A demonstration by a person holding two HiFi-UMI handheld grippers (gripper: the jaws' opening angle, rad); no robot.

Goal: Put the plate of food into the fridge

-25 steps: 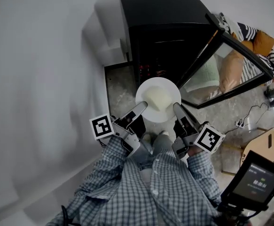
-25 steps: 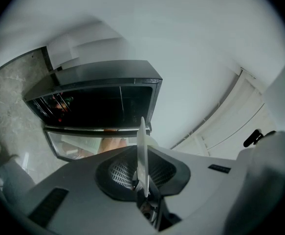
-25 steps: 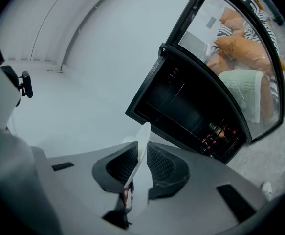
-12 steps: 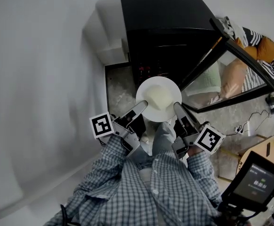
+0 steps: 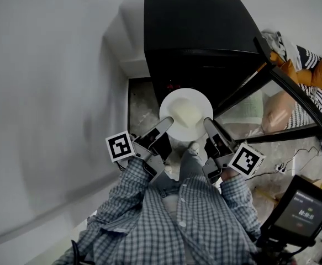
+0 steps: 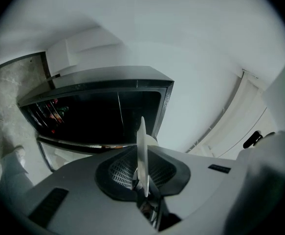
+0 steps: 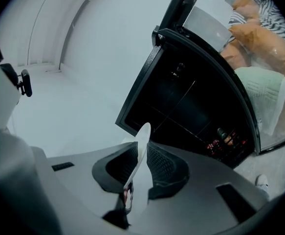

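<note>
A white plate [image 5: 186, 115] with a pale lump of food [image 5: 184, 111] is held level in front of the black fridge [image 5: 199, 37], whose glass door [image 5: 271, 101] stands open to the right. My left gripper [image 5: 168, 123] is shut on the plate's left rim, and my right gripper [image 5: 206, 123] is shut on its right rim. The plate's rim [image 6: 142, 153] shows edge-on between the left jaws, with the dark fridge interior [image 6: 98, 119] ahead. Between the right jaws the plate's rim [image 7: 138, 153] shows edge-on too.
Bottles [image 7: 223, 141] stand low inside the fridge. A white wall [image 5: 56, 93] runs along the left. Pillows and striped cloth [image 5: 304, 70] lie behind the open door. A device with a screen [image 5: 301, 208] is at the lower right. Stone floor [image 5: 141, 106] lies below.
Both grippers still hold the plate. The fridge and its door now sit a little lower and further right in the head view.
</note>
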